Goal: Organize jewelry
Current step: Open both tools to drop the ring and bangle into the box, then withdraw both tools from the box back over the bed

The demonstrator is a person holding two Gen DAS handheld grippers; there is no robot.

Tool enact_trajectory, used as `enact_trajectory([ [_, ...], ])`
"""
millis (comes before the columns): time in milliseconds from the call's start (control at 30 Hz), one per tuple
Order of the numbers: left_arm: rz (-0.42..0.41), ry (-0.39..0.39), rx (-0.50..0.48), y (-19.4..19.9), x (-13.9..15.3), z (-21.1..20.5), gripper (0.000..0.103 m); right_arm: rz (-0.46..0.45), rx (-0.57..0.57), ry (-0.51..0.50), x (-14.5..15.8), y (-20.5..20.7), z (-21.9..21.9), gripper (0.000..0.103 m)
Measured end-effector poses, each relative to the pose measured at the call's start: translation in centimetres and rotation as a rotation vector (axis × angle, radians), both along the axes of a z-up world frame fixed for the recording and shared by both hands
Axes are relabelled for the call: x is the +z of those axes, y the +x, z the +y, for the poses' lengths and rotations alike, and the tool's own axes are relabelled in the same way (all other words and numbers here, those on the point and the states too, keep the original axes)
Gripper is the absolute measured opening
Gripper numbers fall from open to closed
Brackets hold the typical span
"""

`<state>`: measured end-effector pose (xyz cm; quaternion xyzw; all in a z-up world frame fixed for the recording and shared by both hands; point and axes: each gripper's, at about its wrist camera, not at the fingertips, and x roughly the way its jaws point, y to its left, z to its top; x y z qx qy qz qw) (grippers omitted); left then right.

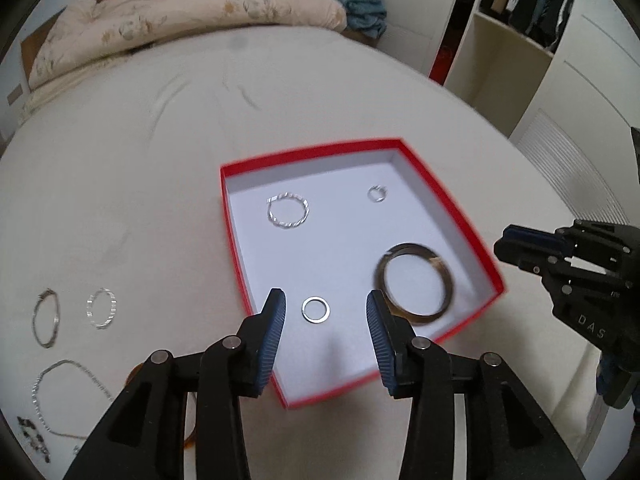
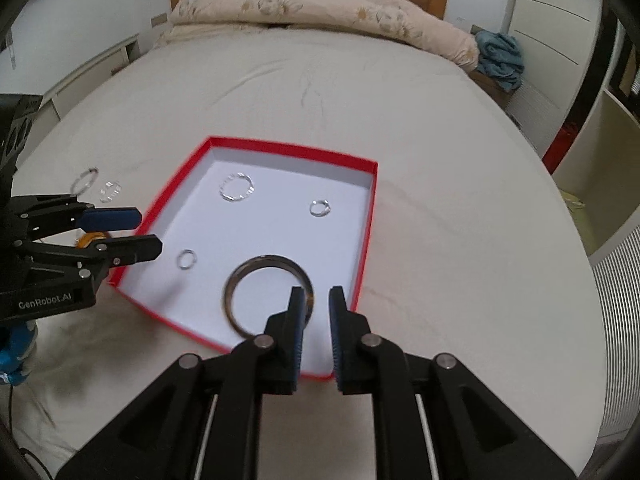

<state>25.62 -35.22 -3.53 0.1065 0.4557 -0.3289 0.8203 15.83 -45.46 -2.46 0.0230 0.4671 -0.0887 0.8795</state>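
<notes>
On cream bed (image 1: 280, 100), red box (image 1: 448, 200).

Both grippers are matte black plastic linkages with round silver pivot pins at the joints. The left gripper (image 1: 326, 312) carries blue ribbed pads on the inner faces of its fingers, and so does the right gripper (image 2: 316, 308). White lettering marks the bodies: "GenRobot.AI" on the left one, "DAS" on the right one.

A floral quilt (image 1: 188, 16) lies beside a blue towel (image 1: 364, 10) near wardrobe shelves (image 1: 516, 40).
</notes>
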Motion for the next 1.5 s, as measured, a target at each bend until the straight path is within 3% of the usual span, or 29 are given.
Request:
enact_trajectory([
  [67,-0.02,-0.008,0.006,-0.9,1.3,0.7,0.042,-0.024,-0.01,0.008,1.3,-1.2,0.8,0.013],
  [133,-0.041,-0.011,0.025,-2.1,2.8,1.6,0.043,-0.05,-0.025,0.017,2.7,-2.5,1.7,0.032],
  [200,-0.067,-0.018,0.052,-3.5,4.4,3.0,0.043,-0.076,-0.032,0.023,4.1,-3.6,2.5,0.038],
  [667,-0.211,-0.006,0.192,-11.8,9.9,13.5,0.044,-0.181,-0.01,0.114,9.1,-10.8,11.0,0.042],
  [767,-0.222,0.008,0.215,-14.1,10.7,16.0,0.049,-0.202,0.003,0.126,9.8,-12.4,13.1,0.045],
  [1000,-0.249,0.001,0.269,-18.7,11.4,21.3,0.051,-0.233,0.013,0.139,10.9,-15.0,16.9,0.046],
  [1133,-0.27,-0.012,0.319,-21.1,12.2,24.2,0.061,-0.249,0.0,0.14,11.2,-16.3,18.6,0.046],
  [1500,-0.334,-0.015,0.397,-25.9,13.4,28.0,0.066,-0.284,-0.001,0.098,12.2,-19.4,23.3,0.046],
])
